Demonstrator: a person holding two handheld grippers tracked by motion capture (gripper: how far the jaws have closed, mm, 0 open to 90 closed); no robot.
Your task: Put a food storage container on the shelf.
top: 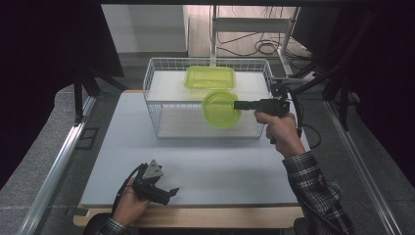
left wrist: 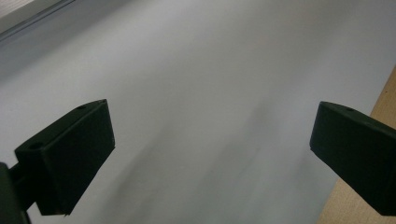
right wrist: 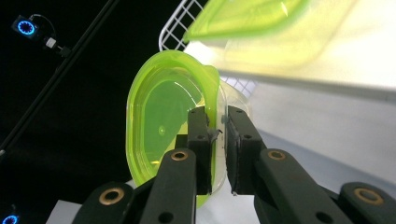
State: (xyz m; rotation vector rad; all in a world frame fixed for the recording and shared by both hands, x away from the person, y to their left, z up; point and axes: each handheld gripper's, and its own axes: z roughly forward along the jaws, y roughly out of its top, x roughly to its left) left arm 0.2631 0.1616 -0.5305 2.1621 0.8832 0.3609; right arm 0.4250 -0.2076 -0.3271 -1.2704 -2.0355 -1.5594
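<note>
Grey table (top: 195, 171) with a wire basket (top: 156, 88) at the back. Right tongs (top: 238, 105) clamped on a round green tub's (top: 220, 108) rim, held up inside the basket. Left tongs (top: 172, 192) wide open, empty, low near the front edge.

Glossy translucent green plastic container (right wrist: 163, 126); white wire basket (top: 156, 78); matt table (top: 205, 166).

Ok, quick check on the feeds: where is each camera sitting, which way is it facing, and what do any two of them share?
High view: above the person's side, looking forward and down on the table, wire basket, both forearms, left gripper and right gripper.
Left gripper view: rides the left gripper, facing bare table between wide-apart jaws.
Right gripper view: rides the right gripper, facing its jaws clamped on the round green container.
Shared: high and right gripper views both show that container, the rectangular green container and the basket.
</note>
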